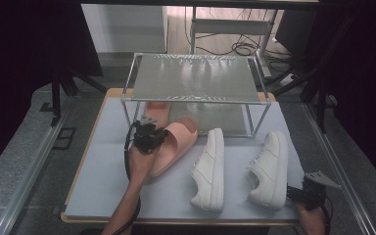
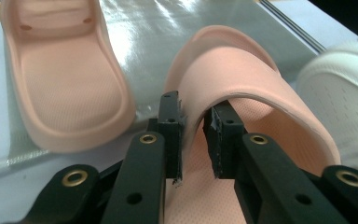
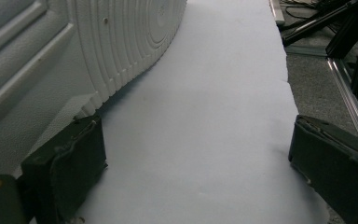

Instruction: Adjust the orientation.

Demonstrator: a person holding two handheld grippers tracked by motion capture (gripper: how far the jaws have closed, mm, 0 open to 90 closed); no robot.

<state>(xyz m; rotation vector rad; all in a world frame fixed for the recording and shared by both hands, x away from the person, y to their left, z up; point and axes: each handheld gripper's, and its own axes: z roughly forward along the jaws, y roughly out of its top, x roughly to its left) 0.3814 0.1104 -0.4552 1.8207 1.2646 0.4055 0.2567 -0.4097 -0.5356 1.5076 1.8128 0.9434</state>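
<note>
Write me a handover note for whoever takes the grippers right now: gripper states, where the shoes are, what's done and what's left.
Left gripper: shut on the strap of the near pink slide, which lies on the table in front of the rack.
Right gripper: open, low on the table beside the heel of the right sneaker, holding nothing.
Far pink slide: already on the rack's lower shelf.
Left sneaker: on the table, untouched.
Done: one slide shelved.
Left, probably: shelve the held slide beside its mate, then both sneakers.
</note>
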